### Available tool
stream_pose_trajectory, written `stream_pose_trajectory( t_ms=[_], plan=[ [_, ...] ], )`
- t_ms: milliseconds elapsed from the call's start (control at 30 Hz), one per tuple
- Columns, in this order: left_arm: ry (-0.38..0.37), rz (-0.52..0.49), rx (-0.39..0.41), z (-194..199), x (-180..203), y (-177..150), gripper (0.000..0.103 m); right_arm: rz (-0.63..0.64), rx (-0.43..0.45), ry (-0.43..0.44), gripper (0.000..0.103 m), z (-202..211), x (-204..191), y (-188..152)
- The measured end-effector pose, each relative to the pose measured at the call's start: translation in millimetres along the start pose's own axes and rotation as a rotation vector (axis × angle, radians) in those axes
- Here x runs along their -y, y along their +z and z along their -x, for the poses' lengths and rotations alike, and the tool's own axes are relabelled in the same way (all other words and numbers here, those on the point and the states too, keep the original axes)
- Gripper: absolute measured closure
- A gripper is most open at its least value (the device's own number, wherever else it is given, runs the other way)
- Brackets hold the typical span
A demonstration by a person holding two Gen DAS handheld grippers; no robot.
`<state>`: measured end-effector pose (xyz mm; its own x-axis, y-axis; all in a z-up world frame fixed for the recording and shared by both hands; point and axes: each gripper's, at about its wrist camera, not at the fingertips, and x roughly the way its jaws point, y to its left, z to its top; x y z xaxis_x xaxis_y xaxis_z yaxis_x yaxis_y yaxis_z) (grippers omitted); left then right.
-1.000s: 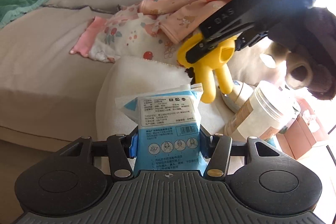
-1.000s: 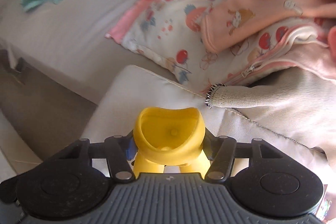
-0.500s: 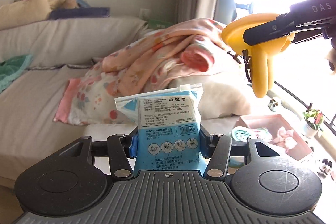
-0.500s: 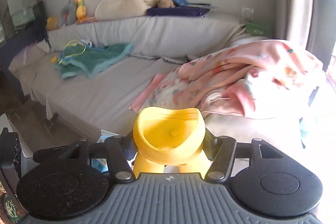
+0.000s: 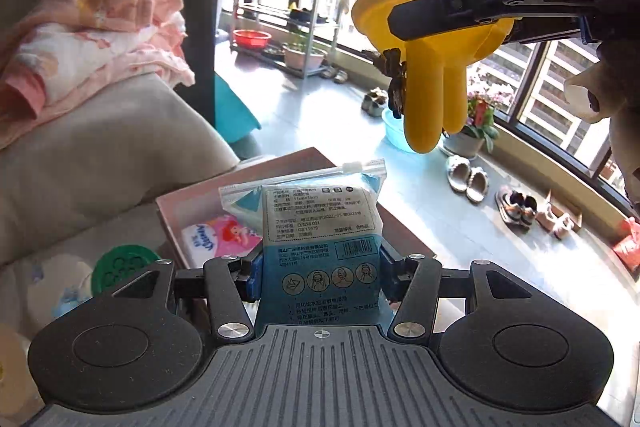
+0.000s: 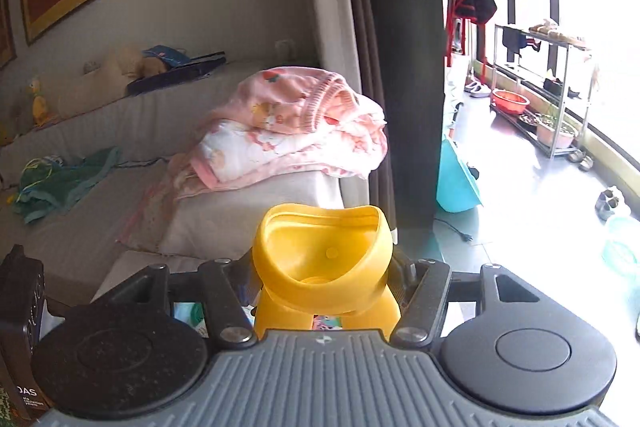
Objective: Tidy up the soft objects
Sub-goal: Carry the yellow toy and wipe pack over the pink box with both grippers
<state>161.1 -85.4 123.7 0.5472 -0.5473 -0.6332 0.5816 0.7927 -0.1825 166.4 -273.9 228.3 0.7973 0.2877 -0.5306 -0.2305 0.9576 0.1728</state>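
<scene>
My left gripper (image 5: 320, 267) is shut on a blue and white zip pack of wipes (image 5: 318, 227), held upright above a pink box (image 5: 208, 199). The box holds a pink tissue pack (image 5: 216, 237). My right gripper (image 6: 324, 279) is shut on a soft yellow toy with a cup top and legs (image 6: 322, 263). In the left wrist view that toy (image 5: 432, 75) hangs high at the upper right, above and beyond the box, with a small dark key bunch (image 5: 394, 83) dangling from it.
A beige sofa (image 5: 100, 155) with a pink blanket pile (image 6: 296, 131) is at the left. A green lid (image 5: 120, 265) lies beside the box. A brown plush toy (image 5: 608, 95) is at the right edge. Shoes (image 5: 466, 177), a blue basin and plant pots stand by the window.
Both grippers swung right, from the sofa and blankets toward the window side. The pink box is now right under the wipes pack. Both grips held.
</scene>
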Motion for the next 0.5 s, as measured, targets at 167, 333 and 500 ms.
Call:
stream_pose_trajectory(
  t_ms=[167, 333, 500],
  plan=[
    [-0.001, -0.006, -0.085, -66, -4, -10, 0.042, -0.068, -0.055, -0.029, 0.043, -26, 39, -22],
    [0.13, -0.103, -0.114, -80, -11, -21, 0.042, -0.087, -0.119, -0.017, 0.043, -66, 50, -42],
    [0.116, -0.108, -0.034, -43, -12, -22, 0.042, -0.077, -0.155, -0.004, 0.042, -119, 35, -49]
  ],
)
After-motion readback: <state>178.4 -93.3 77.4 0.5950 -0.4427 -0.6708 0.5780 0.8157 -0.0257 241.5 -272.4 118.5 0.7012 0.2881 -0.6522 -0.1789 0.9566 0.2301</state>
